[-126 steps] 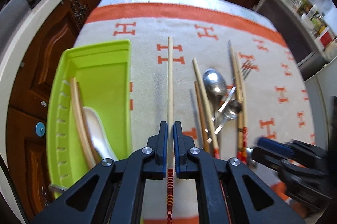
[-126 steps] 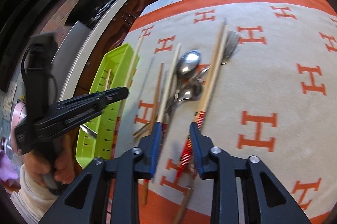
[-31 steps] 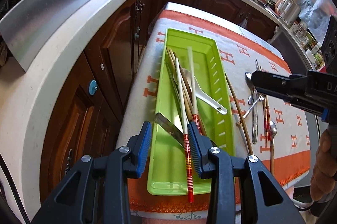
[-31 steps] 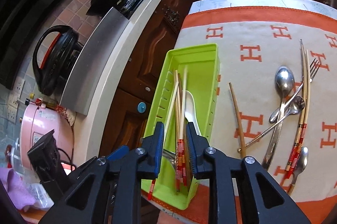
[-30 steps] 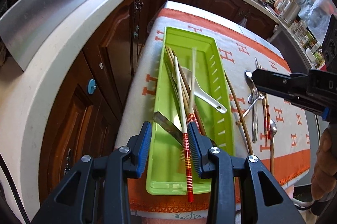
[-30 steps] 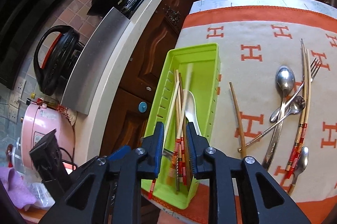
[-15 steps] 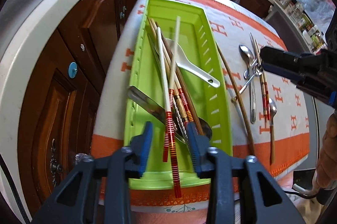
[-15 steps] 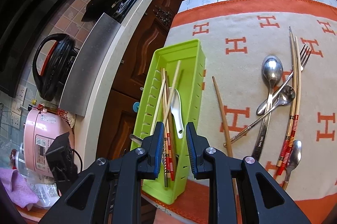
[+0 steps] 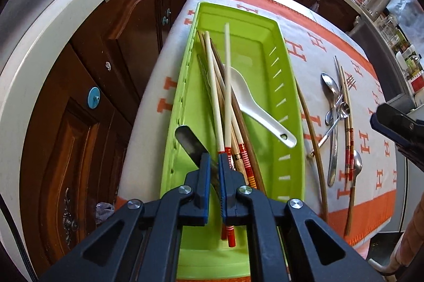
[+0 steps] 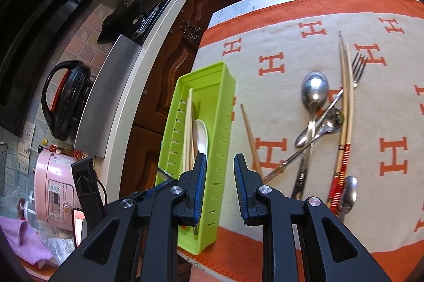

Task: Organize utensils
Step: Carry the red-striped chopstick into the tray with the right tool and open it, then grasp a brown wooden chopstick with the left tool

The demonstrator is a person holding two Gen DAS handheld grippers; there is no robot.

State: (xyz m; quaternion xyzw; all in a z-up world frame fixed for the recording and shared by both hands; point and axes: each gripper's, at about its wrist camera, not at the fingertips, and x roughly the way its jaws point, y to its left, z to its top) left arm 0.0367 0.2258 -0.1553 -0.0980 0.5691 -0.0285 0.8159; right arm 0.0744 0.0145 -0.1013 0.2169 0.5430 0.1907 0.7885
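One tray (image 9: pixel 281 48) is holding one white spoon (image 9: pixel 254 101); three metal spoons (image 10: pixel 314 93), one fork (image 10: pixel 359 64) are lying on one cloth (image 10: pixel 291 22).

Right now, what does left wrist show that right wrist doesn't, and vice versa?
Only left wrist: the left gripper, jaws nearly closed over the near end of the green tray; the red-banded ends of the chopsticks in the tray; a flat metal handle by the tray's left wall; the white spoon's handle.

Only right wrist: the right gripper, open and empty; a pink cooker; a black kettle.

Both: tray, the white spoon in it, the metal spoons and fork on the orange-patterned cloth.
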